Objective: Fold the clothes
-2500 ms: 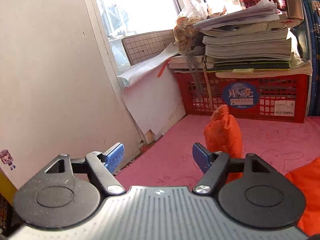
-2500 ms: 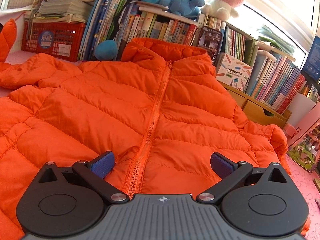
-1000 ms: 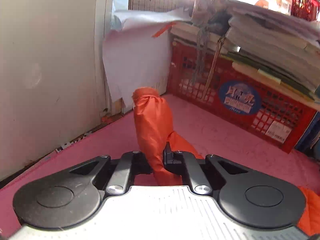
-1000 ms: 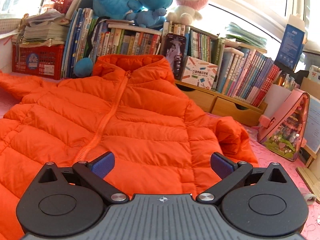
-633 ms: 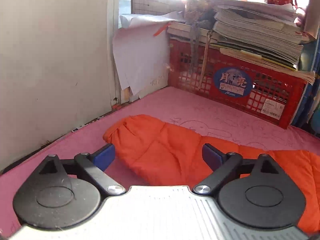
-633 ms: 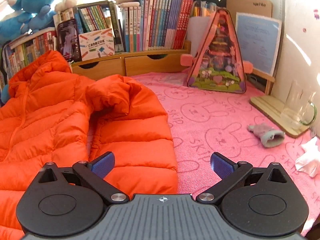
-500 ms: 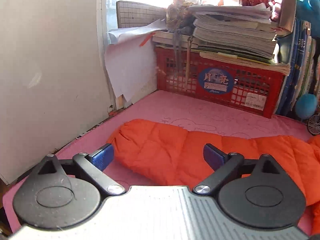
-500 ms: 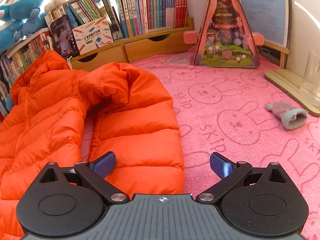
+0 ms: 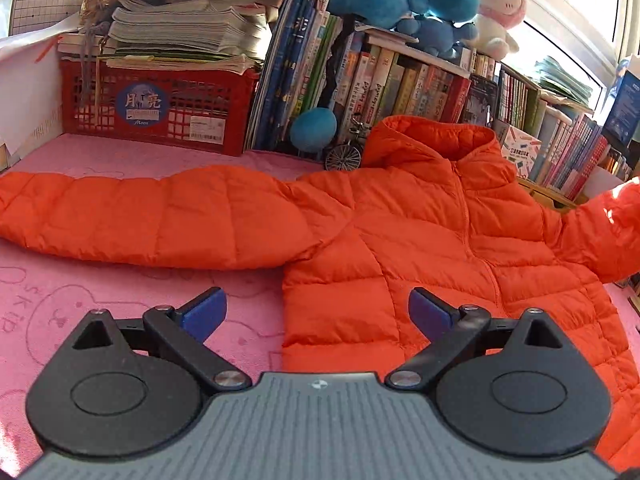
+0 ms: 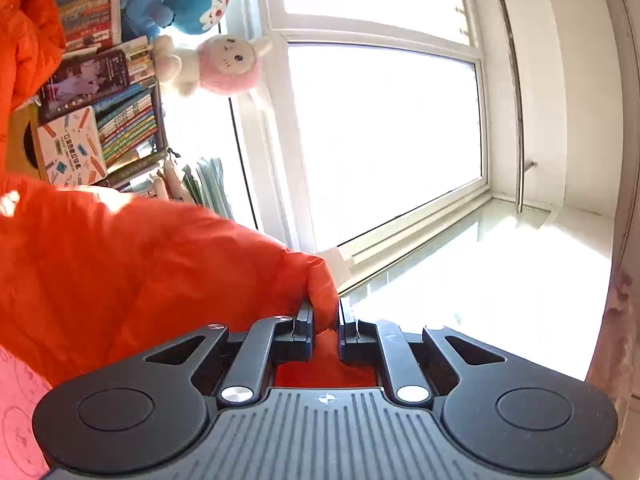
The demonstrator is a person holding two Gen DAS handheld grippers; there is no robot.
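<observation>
Right tool (image 10: 326,316), open a second ago, now pinches the orange jacket's (image 9: 440,240) right sleeve cuff (image 10: 316,280), apparently lifted. Left tool (image 9: 316,312) has released the left sleeve (image 9: 140,220), jaws wide. Jacket lies spread on the pink counter (image 9: 60,300); folding begins.

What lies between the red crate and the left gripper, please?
In the left wrist view, the jacket's outstretched sleeve lies across the pink mat between the red crate and the open left gripper.

Red crate (image 9: 160,108) sticker: "月亮 Moon".
</observation>
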